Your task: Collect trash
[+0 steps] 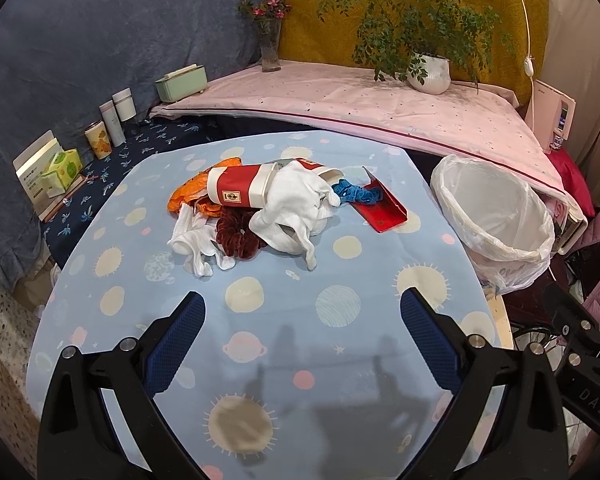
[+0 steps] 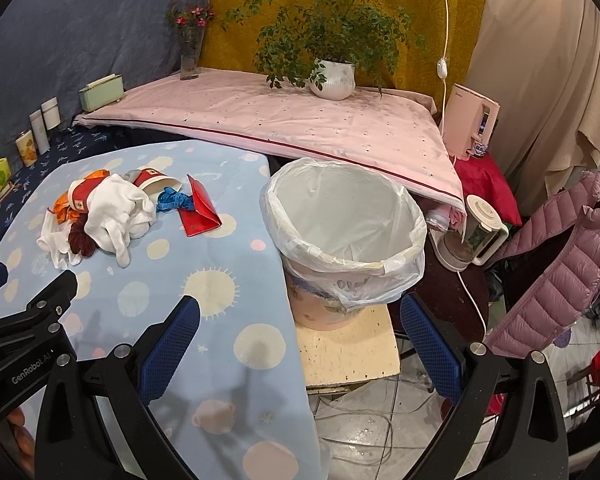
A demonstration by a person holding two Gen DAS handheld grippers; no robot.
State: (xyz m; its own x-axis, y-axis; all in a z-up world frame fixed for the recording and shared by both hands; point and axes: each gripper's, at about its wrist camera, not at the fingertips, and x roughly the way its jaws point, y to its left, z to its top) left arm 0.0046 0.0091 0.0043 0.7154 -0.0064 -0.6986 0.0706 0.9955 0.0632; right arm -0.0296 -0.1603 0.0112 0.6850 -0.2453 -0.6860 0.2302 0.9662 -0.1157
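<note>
A pile of trash lies on the blue planet-print tablecloth [image 1: 260, 360]: a red and white paper cup [image 1: 240, 190], white cloth gloves [image 1: 296, 204], an orange wrapper [image 1: 188, 194], a dark red scrunchie [image 1: 238, 236], a blue scrunchie [image 1: 356, 194] and a flat red packet [image 1: 382, 210]. A bin lined with a white plastic bag [image 1: 496, 216] stands off the table's right edge on a stool. My left gripper [image 1: 302, 320] hovers open over the near table, well short of the pile. My right gripper [image 2: 300, 320] is open, just in front of the bin [image 2: 348, 220], over the table's right edge.
A pink-covered bench [image 1: 340, 108] behind holds a potted plant [image 1: 428, 72], a flower vase [image 1: 270, 46] and a green box [image 1: 180, 82]. Cups and cartons [image 1: 104, 136] line the left ledge. A kettle [image 2: 474, 236], a pink jacket [image 2: 556, 264] and cables lie at the right.
</note>
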